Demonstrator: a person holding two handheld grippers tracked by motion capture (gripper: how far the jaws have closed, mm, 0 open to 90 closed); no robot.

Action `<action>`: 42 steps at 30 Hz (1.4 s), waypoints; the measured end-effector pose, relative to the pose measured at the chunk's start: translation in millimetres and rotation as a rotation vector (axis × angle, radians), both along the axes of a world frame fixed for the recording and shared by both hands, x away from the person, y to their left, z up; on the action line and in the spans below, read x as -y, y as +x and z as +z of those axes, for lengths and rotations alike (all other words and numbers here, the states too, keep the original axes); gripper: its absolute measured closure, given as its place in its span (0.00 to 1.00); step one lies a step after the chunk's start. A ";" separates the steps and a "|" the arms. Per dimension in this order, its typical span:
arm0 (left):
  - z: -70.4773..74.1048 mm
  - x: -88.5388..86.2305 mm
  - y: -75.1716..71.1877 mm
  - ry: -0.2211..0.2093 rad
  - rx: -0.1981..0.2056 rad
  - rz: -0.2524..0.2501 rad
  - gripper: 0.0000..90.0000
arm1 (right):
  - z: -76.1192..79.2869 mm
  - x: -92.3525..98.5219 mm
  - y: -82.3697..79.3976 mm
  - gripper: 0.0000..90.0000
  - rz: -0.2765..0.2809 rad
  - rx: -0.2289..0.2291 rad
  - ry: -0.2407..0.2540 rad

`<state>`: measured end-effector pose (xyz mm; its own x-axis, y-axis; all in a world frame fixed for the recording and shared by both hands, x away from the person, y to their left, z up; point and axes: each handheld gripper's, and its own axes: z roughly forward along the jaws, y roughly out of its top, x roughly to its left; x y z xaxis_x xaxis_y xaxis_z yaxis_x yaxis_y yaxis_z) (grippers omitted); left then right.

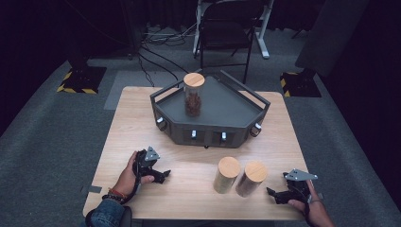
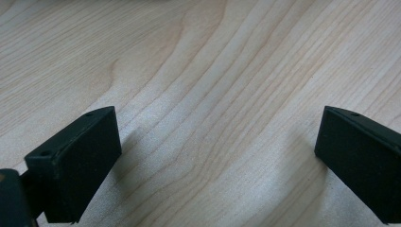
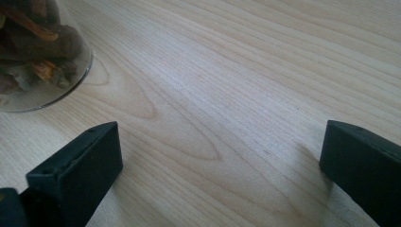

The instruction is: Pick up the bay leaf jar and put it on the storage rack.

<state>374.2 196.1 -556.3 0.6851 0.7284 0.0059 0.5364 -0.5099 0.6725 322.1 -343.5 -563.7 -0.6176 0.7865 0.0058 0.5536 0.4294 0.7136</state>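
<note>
Two glass jars with wooden lids stand side by side near the table's front: a pale one (image 1: pixel 226 174) and a brown-filled one (image 1: pixel 251 178). A third jar (image 1: pixel 193 94) of dark pieces stands on the dark grey tray (image 1: pixel 227 106) at the back. My left gripper (image 1: pixel 162 176) rests open on the wood at the front left, nothing between its jaws (image 2: pixel 215 151). At the front right lies my right gripper (image 1: pixel 274 194), open and empty (image 3: pixel 220 156), just right of the brown-filled jar (image 3: pixel 40 52), whose base shows at the upper left of the right gripper view.
The tray has raised rails and small knobs along its front wall (image 1: pixel 208 135). Beyond the table stand a black folding chair (image 1: pixel 227 33), cables on the grey carpet and two weighted stand bases with yellow-black tape (image 1: pixel 80 80).
</note>
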 end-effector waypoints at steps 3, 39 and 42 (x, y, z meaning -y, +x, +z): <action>-0.1 0.0 0.2 0.000 0.000 -0.001 0.01 | 0.0 0.0 -0.1 0.00 0.000 -0.001 0.000; -0.2 0.1 0.4 0.000 0.000 -0.002 0.00 | 61.1 -23.5 -30.1 0.03 0.214 0.000 -0.005; -0.2 0.1 0.4 0.000 0.000 -0.002 0.00 | 69.6 -27.1 -34.3 0.03 0.227 0.021 -0.006</action>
